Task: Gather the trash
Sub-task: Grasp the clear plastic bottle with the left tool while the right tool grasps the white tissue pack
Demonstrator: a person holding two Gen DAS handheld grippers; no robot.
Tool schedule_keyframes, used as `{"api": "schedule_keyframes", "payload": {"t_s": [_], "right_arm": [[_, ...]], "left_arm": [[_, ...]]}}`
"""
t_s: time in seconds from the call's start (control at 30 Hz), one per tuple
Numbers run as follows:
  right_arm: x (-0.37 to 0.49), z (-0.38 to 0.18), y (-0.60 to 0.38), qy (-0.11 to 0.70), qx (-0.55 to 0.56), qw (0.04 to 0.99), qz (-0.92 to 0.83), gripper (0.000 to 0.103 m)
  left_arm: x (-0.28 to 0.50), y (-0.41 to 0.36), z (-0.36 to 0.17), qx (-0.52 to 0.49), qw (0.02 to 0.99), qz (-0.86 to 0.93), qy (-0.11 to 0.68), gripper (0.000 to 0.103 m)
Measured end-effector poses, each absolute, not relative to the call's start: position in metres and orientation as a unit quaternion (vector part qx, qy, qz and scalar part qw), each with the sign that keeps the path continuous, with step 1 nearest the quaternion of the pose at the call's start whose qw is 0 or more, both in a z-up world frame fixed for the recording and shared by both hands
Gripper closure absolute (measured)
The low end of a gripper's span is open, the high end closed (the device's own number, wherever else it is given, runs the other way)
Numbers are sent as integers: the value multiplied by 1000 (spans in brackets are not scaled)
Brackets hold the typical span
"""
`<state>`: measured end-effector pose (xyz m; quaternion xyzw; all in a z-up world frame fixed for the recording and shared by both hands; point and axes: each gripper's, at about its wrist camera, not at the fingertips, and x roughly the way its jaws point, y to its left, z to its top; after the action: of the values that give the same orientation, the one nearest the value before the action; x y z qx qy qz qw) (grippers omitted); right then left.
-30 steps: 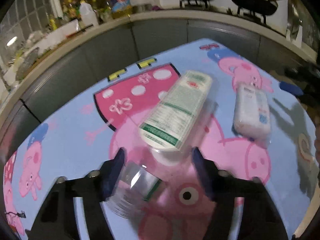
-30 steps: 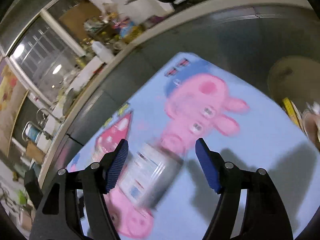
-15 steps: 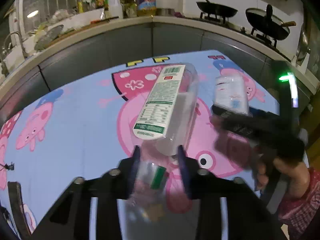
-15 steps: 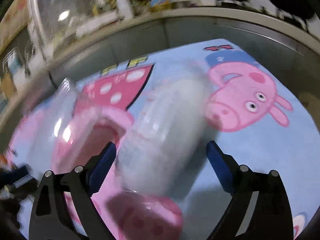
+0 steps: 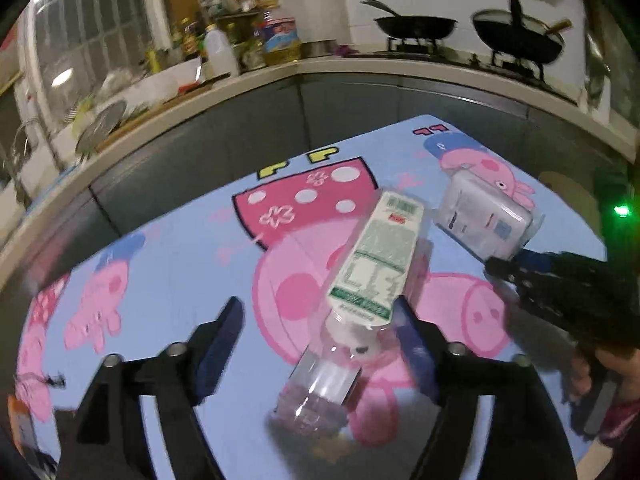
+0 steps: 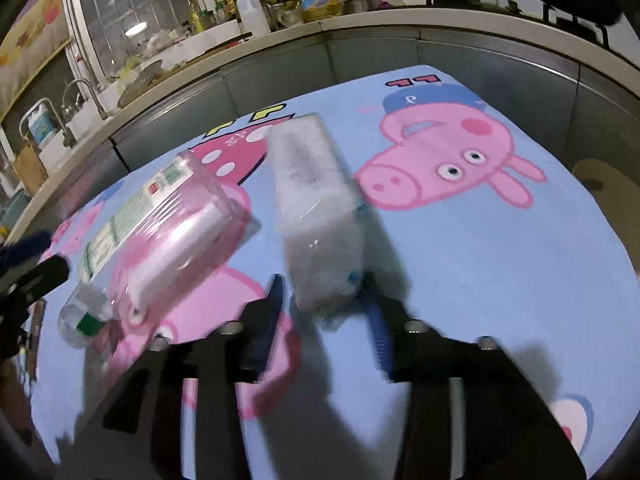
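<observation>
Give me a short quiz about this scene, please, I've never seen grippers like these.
1. True or false: the left gripper is open, with the labelled clear bottle lying between its fingers.
2. What sits between the fingers of the right gripper? A. the white container B. a frying pan C. a sponge
3. In one word, which cartoon animal is printed on the blue mat?

Key: 1 true; 2 A; 3 pig.
</observation>
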<state>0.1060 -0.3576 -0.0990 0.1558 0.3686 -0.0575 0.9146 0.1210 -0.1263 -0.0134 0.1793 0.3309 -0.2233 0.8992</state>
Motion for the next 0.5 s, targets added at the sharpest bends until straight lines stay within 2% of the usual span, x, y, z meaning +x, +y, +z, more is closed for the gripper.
{"api": "schedule_keyframes", "payload": {"t_s": [0.07,0.27,0.3,0.33,0.43,0.5], "right_arm": [[96,-96,-359,359,153,919,-60,34],[90,-88,-367,349,146,924,-58,29],[93,-88,-371,349,151,923,-60,29],[94,-87,-374,349,153,923,-62,29],[99,-84,-381,345,151,923,-73,28],[100,-85,-385,341,145,925,-81,22]], "left_arm": [[122,-140,-15,208,893,-238,321,18],[136,-168,-40,259,868,-246,346,18],[140,-169,-44,261,865,-244,352,23],[143,-170,-48,262,862,-242,360,33],[146,-167,-50,251,862,-243,367,36],[144,-167,-49,249,863,-242,367,38]]}}
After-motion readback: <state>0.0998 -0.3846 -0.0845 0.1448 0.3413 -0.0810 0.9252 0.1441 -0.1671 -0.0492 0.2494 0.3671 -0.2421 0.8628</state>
